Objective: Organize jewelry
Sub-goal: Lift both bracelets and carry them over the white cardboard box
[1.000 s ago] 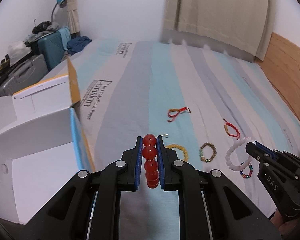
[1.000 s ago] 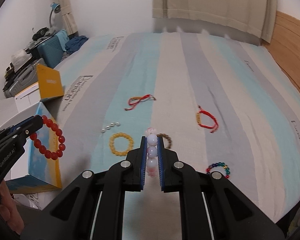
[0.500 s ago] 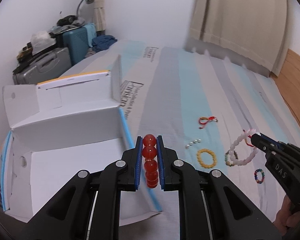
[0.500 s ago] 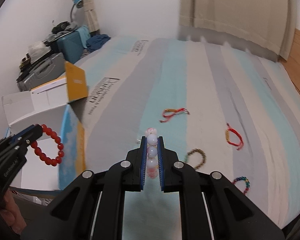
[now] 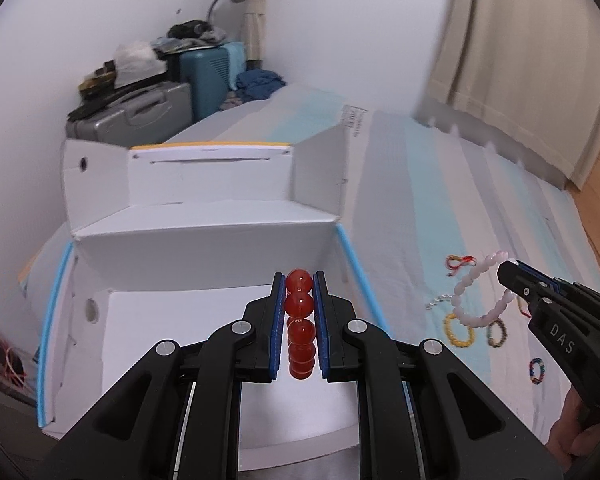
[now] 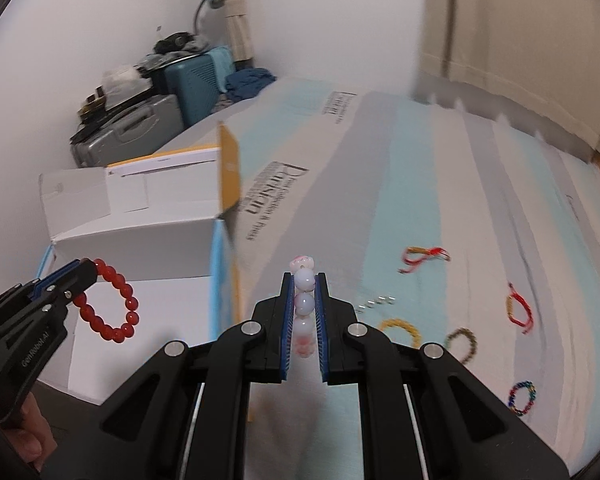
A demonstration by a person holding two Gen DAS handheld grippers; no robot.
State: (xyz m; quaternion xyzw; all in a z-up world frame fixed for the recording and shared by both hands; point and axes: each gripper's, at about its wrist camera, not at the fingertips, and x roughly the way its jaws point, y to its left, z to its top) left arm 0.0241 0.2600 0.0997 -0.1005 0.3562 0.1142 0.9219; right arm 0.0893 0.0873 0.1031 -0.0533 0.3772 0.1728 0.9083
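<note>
My left gripper [image 5: 300, 280] is squeezed tight on the red bead bracelet [image 6: 110, 304], holding it up over the open white cardboard box [image 5: 204, 240]. My right gripper [image 6: 304, 280] is pinched shut on the pale pink bead bracelet [image 5: 480, 292], up over the striped bed [image 6: 440, 208], just beside the box. A yellow bead bracelet [image 6: 400, 330] lies on the bed.

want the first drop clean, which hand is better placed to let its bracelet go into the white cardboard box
Left. The left gripper, shut on the red bead bracelet, is already above the open white cardboard box. The right gripper, holding the pale pink bead bracelet, hangs over the striped bedsheet beside it.
</note>
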